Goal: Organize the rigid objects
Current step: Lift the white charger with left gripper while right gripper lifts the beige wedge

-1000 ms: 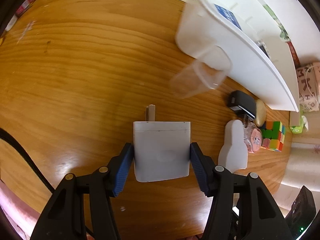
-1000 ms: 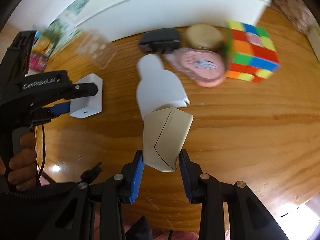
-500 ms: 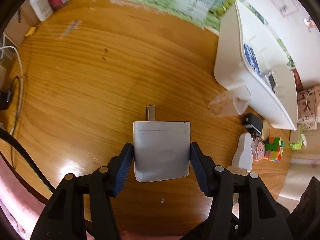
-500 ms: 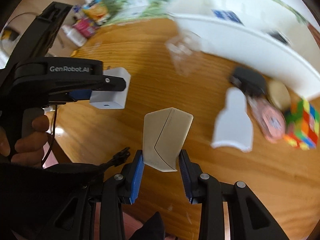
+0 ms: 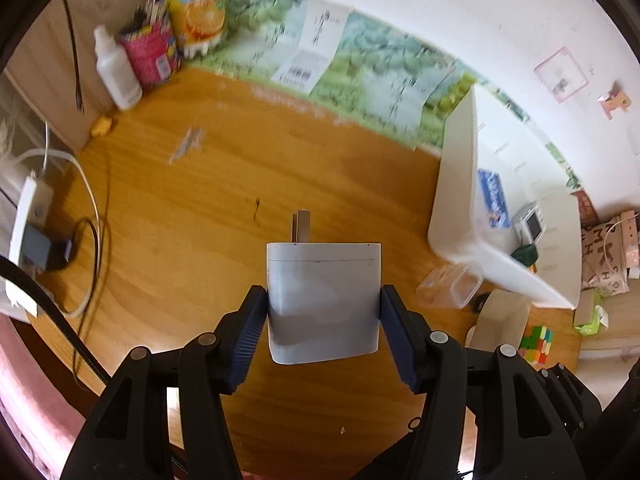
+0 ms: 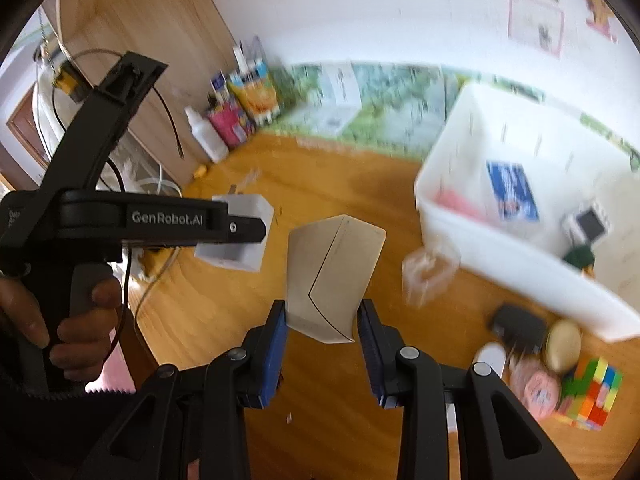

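Left claw [image 5: 323, 322] clamped on white plug adapter [image 5: 322, 300], right claw [image 6: 322, 346] clamped on beige card [image 6: 330, 276]; carry both level over white bin [image 6: 500, 256], release low inside

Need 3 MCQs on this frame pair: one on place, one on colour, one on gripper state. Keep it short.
1. Where does the multicoloured puzzle cube sit?
A. inside the white plastic bin
B. on the wooden table beside the bin
C. in a gripper

2. What colour is the square plug-in charger block held by the left gripper?
A. white
B. black
C. red

3. What is the state of the right gripper?
A. open and empty
B. shut on a beige card-like piece
C. shut on a clear cup

Answers:
1 B, it lies on the wooden table outside the white plastic bin.
2 A, its body is plainly white.
3 B, the pads clamp the beige card-like piece.
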Available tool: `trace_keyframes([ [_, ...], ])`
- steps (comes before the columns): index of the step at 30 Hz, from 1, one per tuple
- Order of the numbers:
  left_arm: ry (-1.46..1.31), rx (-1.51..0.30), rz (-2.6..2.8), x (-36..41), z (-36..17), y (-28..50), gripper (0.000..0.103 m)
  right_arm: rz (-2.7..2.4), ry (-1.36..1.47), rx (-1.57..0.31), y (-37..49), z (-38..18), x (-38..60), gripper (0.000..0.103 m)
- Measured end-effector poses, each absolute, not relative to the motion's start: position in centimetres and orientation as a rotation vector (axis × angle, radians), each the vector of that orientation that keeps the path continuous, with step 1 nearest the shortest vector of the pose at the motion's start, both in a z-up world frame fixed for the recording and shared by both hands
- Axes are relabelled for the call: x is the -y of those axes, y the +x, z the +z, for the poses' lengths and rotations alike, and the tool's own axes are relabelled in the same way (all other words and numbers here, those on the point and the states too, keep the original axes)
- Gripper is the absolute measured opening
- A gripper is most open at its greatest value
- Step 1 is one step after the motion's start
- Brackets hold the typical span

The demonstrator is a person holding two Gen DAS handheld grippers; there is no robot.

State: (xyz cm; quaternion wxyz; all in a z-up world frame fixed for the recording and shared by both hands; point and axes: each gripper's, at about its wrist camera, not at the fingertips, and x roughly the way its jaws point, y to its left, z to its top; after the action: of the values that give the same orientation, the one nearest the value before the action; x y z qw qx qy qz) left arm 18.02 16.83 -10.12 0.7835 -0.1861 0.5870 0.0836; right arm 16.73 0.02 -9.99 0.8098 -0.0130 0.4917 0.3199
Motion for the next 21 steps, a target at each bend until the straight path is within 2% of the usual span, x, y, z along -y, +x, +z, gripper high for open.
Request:
trace_keyframes([
  [9, -0.376, -1.127, 0.128, -16.2, -6.2, 21.3, 0.061, 0.663, 0.014, -0.877, 19.1, -7.2, 1.6, 0.035],
  [21, -0.386, -0.945, -0.010, -14.2, -4.3, 24.3, 0.061, 0.582, 0.036, -0.665, 21.5, -5.4, 5.3, 0.035],
])
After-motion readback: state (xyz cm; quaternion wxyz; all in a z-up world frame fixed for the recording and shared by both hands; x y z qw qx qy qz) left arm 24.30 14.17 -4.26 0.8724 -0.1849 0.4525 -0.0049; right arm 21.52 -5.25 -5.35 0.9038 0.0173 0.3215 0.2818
